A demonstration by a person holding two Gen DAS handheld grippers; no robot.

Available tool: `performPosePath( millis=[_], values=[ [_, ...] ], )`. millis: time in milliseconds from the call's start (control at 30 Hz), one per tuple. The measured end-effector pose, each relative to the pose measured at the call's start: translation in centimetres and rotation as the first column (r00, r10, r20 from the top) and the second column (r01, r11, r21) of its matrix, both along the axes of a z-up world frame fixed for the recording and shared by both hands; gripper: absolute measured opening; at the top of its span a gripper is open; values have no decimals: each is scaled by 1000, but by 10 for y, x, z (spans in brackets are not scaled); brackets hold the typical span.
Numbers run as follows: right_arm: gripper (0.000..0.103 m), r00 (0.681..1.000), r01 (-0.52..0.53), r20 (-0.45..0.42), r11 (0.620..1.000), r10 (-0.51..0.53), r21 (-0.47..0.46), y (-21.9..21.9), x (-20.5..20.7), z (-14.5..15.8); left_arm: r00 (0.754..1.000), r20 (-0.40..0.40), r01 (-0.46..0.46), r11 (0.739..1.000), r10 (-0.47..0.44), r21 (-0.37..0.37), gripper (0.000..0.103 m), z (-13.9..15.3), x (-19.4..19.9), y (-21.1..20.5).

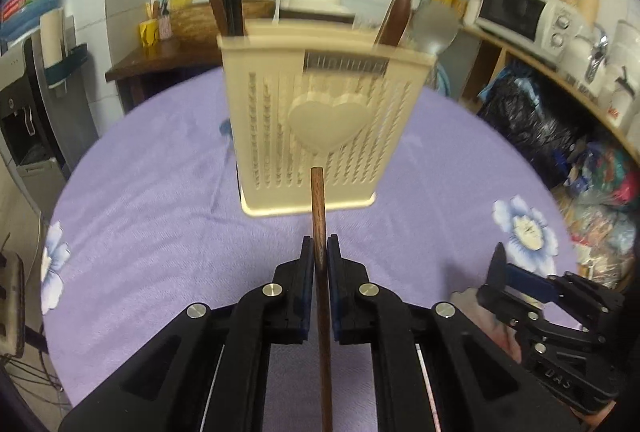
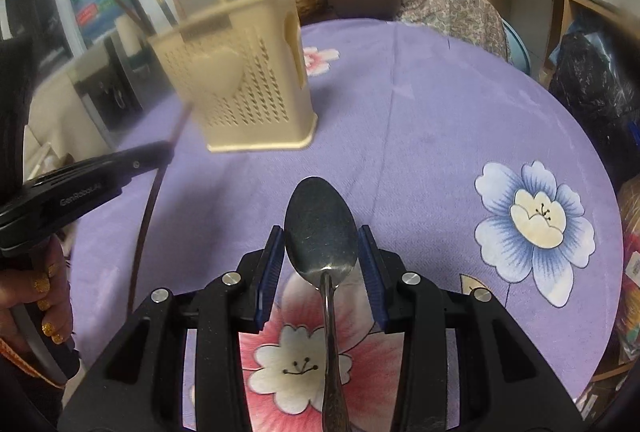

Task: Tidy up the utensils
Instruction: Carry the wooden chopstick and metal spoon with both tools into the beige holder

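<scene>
Centrally, the left tongs (image 1: pixel 319 252) clamp a brown wooden chopstick (image 1: pixel 319 207) whose tip reaches toward the cream perforated plastic utensil holder (image 1: pixel 320 127) on the purple floral worktop (image 1: pixel 160 199). Lower centre, the right tongs (image 2: pixel 321 256) gape around a steel spoon (image 2: pixel 320 228), contact unclear.

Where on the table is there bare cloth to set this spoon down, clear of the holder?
Widest free patch: the purple cloth right of the cream utensil holder, reaching the blue flower print. The strip between the holder's base and the spoon is also bare. Crowded: the left side, where the left gripper holds a wooden chopstick toward the holder.
</scene>
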State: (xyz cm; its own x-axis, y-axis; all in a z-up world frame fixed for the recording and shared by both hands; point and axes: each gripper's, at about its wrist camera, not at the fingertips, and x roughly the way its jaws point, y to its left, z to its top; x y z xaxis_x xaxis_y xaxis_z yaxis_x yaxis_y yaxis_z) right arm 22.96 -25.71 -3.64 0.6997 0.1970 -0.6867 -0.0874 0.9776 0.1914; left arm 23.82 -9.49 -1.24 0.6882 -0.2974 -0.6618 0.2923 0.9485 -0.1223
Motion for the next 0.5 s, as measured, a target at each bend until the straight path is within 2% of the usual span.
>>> performPosePath(
  millis=[167, 267, 367, 500],
  values=[
    [38, 997, -23, 78, 1000, 22, 11, 1, -20, 34, 991, 135, 31, 999, -25, -39, 8, 46, -33, 14],
    [38, 994, -40, 102, 999, 38, 19, 0, -30, 48, 982, 186, 44, 996, -28, -79, 8, 66, -50, 25],
    [38, 992, -58, 112, 998, 55, 22, 1, -35, 57, 974, 227, 54, 993, -29, -107, 8, 80, -62, 34],
    [38, 992, -61, 114, 998, 59, 21, 1, -36, 60, 969, 247, 50, 991, -19, -122, 8, 82, -68, 39]
  ],
)
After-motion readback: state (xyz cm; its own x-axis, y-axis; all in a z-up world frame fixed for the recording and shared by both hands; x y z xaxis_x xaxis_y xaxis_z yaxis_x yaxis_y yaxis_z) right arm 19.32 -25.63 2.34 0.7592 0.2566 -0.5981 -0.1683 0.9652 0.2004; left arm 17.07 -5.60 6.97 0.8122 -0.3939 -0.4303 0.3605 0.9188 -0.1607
